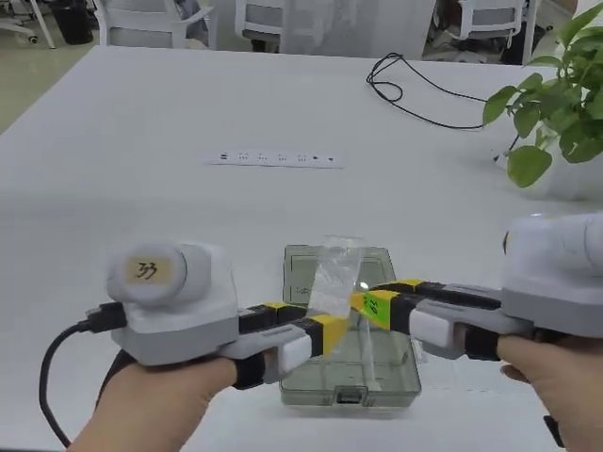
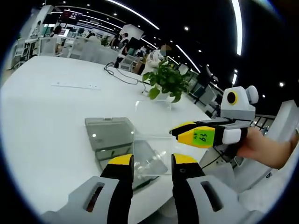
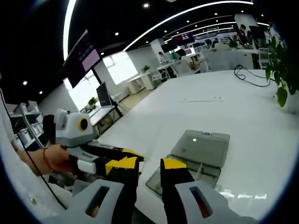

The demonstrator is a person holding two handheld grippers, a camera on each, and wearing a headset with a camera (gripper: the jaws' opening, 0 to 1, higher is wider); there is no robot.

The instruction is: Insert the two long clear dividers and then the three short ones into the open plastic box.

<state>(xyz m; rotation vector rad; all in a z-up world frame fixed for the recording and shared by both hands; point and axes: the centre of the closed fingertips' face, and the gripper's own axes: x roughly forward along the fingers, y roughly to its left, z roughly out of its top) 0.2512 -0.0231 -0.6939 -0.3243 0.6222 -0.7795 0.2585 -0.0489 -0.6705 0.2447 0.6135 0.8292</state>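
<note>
head view, box: smoky plastic box (image 1: 386,367) sits open on the white table (image 1: 141,122), close to the person, with its lid (image 1: 298,268) swung back on the far side
head view, clear divider: the clear divider (image 1: 334,273) is standing on end over the box, between the two sets of tips
head view, left gripper: the left gripper (image 1: 325,331) comes in from the left with its yellow tips at the bottom end of the clear divider
head view, right gripper: the right gripper (image 1: 369,303) comes in from the right, tip right at the pane's right edge
head view, background: leafy plant (image 1: 556,104) far right, black cable (image 1: 415,89) looped near it

left gripper view, fingers: the left gripper (image 2: 153,161) has its jaws spread about as wide as the pane. The clear divider (image 2: 152,123) sits between them edge to edge, so it looks clamped across its width
left gripper view, right gripper: its tips (image 2: 175,133) touch the pane's right edge. Honestly can't tell if they're pinching it or just resting there
left gripper view, box: the lid (image 2: 107,133) lies flat behind the pane, with the tray part under it

right gripper view, fingers: there's a gap between the right gripper (image 3: 150,165) jaws. The pane is too clear to spot in there, so can't tell
right gripper view, left gripper: its tips (image 3: 133,155) are just left of them
right gripper view, box: open on the table to the right, lid (image 3: 203,147) laid back
</note>
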